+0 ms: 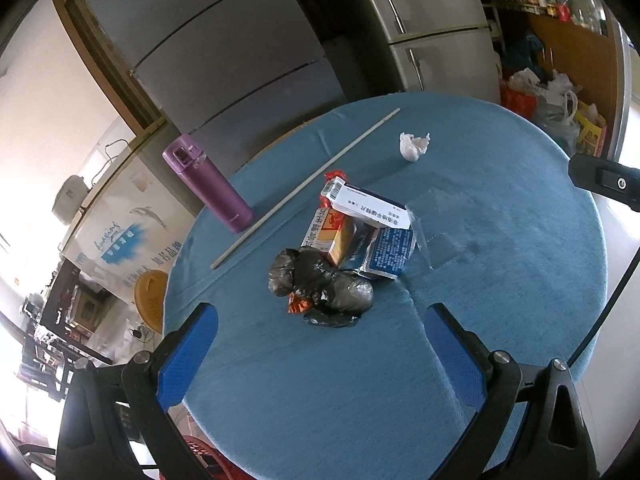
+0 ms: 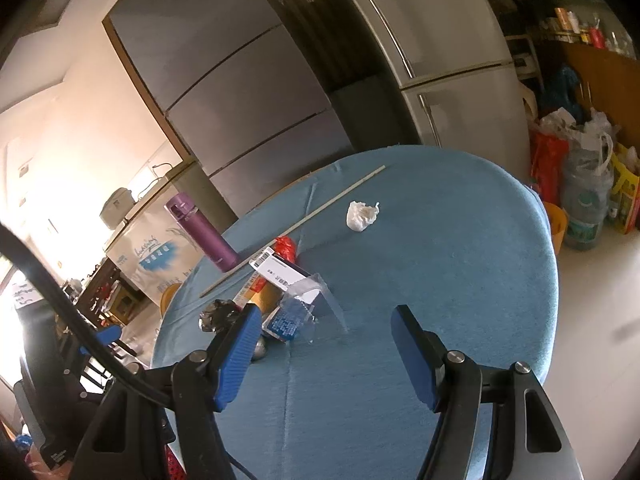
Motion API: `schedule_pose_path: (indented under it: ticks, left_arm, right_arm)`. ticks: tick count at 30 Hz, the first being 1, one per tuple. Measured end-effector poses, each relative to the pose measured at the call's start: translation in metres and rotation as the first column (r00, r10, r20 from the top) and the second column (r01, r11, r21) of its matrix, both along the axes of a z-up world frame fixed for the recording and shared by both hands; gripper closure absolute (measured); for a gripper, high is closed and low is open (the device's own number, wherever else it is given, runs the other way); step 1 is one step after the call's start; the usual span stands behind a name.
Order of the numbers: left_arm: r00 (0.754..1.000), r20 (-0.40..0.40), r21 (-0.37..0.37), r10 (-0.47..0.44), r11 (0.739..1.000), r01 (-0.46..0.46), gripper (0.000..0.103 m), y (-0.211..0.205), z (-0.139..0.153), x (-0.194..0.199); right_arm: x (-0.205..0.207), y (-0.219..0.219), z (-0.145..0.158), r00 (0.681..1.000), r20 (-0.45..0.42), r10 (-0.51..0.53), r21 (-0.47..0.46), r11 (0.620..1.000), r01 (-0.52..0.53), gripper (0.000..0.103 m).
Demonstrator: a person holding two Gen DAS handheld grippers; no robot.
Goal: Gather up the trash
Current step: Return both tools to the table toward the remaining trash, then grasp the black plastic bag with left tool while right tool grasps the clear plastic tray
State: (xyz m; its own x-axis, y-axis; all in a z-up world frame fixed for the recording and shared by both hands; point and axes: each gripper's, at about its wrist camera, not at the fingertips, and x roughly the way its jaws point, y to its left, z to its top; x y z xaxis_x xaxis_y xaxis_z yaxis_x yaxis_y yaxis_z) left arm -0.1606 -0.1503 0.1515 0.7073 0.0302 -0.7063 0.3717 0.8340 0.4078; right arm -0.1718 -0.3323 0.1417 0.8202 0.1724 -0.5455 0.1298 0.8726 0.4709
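Blue-padded and spread wide with nothing gripped, left gripper (image 1: pixel 320 320) and right gripper (image 2: pixel 324 320) poised above the teal table (image 1: pixel 500 240), apparently lining up on heaped trash (image 1: pixel 344 248) mid-table, crumpled tissue (image 1: pixel 413 146) lying well apart beyond it.

blue round table (image 1: pixel 500 208): trash pile (image 1: pixel 344 248), tissue (image 1: pixel 413 146), flask (image 1: pixel 208 188), stick (image 1: pixel 304 194).

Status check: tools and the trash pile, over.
Left tool open, empty, above table. Right tool open, empty. Trash pile untouched mid-table; crumpled tissue apart. Purple bottle beside the pile.
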Motion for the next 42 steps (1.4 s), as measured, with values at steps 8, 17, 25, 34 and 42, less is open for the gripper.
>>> schedule_pose_path:
  ticks: [8,17,25,34,42]
  left_arm:
    - [0.982,-0.166,-0.092,0.090,0.990,-0.106,0.001,0.053,-0.029,0.043]
    - [0.928,-0.320,-0.217,0.189,0.939,-0.267,0.001,0.123,-0.056,0.087]
    - [0.913,-0.392,-0.370,0.108,0.891,-0.264,0.001,0.125,-0.057,0.136]
    - [0.869,-0.494,-0.459,0.008,0.847,-0.269,0.004,0.102,-0.076,0.176]
    - [0.832,-0.553,-0.468,-0.047,0.844,-0.263,0.055,0.084,-0.096,0.190]
  right_arm:
    - [0.030,0.004,-0.025,0.995,-0.085,0.056,0.071,0.996,-0.050,0.032]
    - [0.094,0.037,-0.082,0.955,-0.223,0.197,0.213,0.966,-0.149,0.032]
    - [0.158,0.059,-0.080,0.947,-0.227,0.228,0.110,0.972,-0.208,0.032]
    - [0.216,0.095,-0.072,0.875,-0.244,0.418,-0.240,0.848,-0.472,0.023]
    - [0.255,0.114,-0.096,0.816,-0.301,0.493,-0.310,0.759,-0.573,0.023]
